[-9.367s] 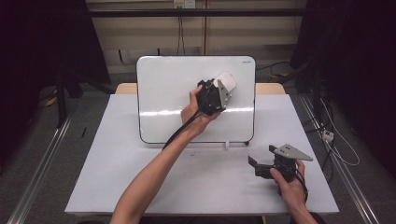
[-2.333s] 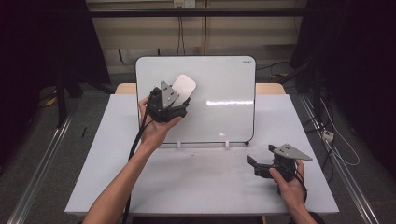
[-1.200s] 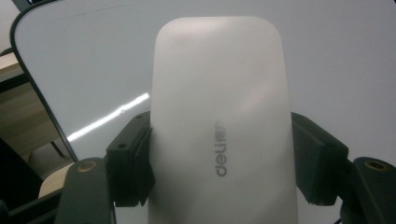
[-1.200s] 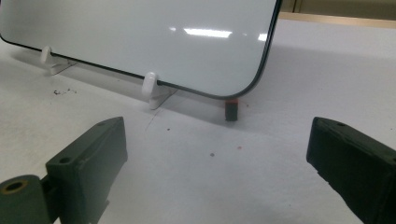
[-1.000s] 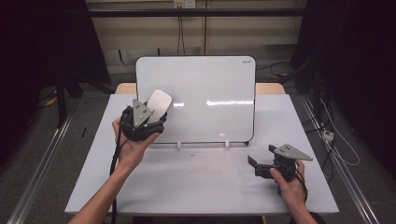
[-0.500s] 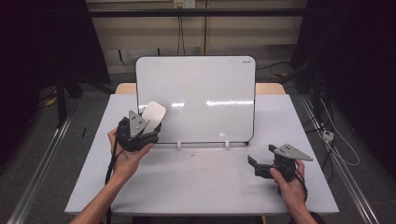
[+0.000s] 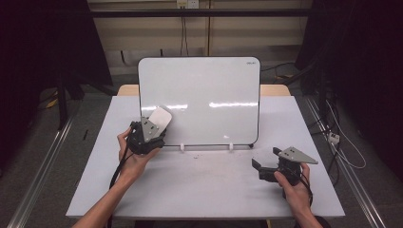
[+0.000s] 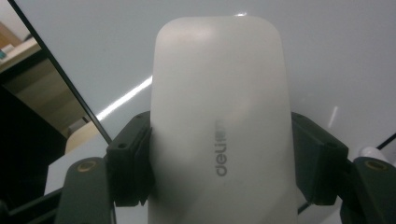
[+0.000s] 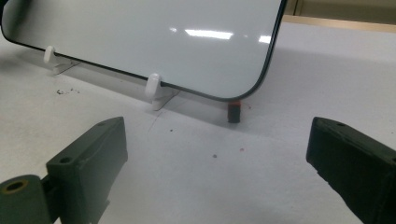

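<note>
Setting: white counter [image 7: 204,190] in a dim room, dark curtains to both sides, a pale wall with cables behind.
Left gripper [image 7: 151,129]: held in the person's left hand at the whiteboard's lower left corner; its jaws are clamped on the two long sides of a white eraser [image 7: 160,120].
Eraser: seen close in the left gripper view [image 8: 219,135], rounded and pale, grey lettering along its back, its tip against or just before the board face.
Whiteboard [image 7: 204,95]: upright mid-counter on small white clip feet [image 9: 152,86], black-edged, its surface blank and glossy.
Right gripper [image 7: 266,170]: low near the counter's right front, in the person's right hand; its jaws stand wide apart, nothing between them.
</note>
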The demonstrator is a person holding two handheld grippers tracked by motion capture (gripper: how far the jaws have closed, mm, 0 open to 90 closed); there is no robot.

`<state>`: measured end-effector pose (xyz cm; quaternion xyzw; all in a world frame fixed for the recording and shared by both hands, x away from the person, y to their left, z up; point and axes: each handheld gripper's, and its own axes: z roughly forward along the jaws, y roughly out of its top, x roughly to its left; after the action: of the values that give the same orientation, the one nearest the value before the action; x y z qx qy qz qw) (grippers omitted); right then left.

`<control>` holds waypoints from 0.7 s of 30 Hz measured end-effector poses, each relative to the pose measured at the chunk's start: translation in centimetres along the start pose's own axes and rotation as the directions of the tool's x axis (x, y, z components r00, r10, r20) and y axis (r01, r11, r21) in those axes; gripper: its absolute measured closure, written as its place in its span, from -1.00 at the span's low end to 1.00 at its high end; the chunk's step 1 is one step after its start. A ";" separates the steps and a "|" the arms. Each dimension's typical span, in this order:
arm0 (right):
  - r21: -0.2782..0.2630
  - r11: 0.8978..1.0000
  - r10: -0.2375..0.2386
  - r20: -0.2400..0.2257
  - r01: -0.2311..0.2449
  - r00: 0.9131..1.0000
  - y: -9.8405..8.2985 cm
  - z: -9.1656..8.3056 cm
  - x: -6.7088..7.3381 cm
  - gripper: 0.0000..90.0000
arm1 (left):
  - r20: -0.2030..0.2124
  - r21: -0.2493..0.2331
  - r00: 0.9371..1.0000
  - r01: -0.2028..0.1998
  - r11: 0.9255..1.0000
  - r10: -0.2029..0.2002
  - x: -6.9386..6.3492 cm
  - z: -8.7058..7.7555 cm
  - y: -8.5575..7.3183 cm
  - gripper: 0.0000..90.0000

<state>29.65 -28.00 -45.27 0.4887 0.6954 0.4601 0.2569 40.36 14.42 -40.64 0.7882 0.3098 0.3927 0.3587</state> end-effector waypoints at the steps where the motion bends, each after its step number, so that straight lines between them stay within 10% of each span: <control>1: -0.001 1.000 0.000 0.001 0.000 1.000 0.0 0.0 0.0 -0.88 | -0.001 0.001 1.000 -0.001 1.000 0.001 0.0 0.1 -0.1 -0.31; 21: -0.001 1.000 0.003 0.004 -0.003 1.000 0.0 0.0 0.0 -0.88 | -0.022 0.031 0.997 -0.080 0.996 0.080 -1.1 1.4 -0.5 -0.31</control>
<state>29.67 -27.97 -45.30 0.4907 0.6938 0.4598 0.2579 40.84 13.37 -42.11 0.8006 0.2879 0.4112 0.3273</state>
